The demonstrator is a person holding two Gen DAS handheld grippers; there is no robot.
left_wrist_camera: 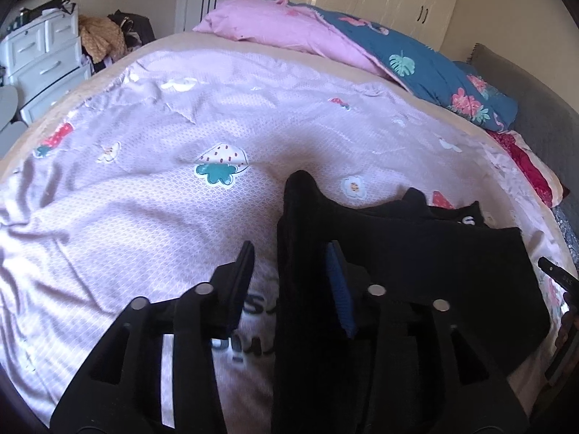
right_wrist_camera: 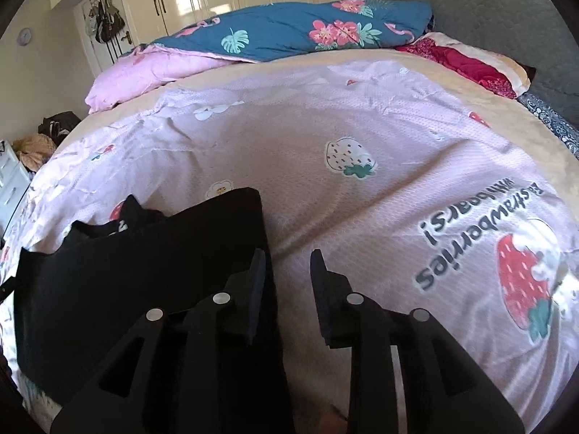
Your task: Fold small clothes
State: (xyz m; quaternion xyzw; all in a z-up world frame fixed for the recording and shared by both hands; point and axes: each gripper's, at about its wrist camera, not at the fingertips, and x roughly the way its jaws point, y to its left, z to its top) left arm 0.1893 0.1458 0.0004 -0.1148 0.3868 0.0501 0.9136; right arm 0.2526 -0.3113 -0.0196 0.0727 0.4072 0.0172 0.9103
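- Looking along the left gripper [left_wrist_camera: 291, 264]: its fingers [left_wrist_camera: 240, 278] stand spread, and a raised fold of the black garment [left_wrist_camera: 416, 253] lies between them against the right pad; the garment spreads right over the pink strawberry bedspread [left_wrist_camera: 144, 217].
- Right wrist view: right gripper [right_wrist_camera: 287, 271] spread, left finger [right_wrist_camera: 258, 275] touching the black garment's [right_wrist_camera: 126, 271] right edge, right finger over bedspread [right_wrist_camera: 362, 199]; blue floral quilt [right_wrist_camera: 289, 32] far.

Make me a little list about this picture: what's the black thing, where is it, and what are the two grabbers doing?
garment: black garment, partly folded
surface: pink strawberry bedsheet
left gripper: open, garment's edge standing between its fingers
right gripper: open, at the garment's other edge
behind: blue floral duvet, pink pillow, white drawer unit
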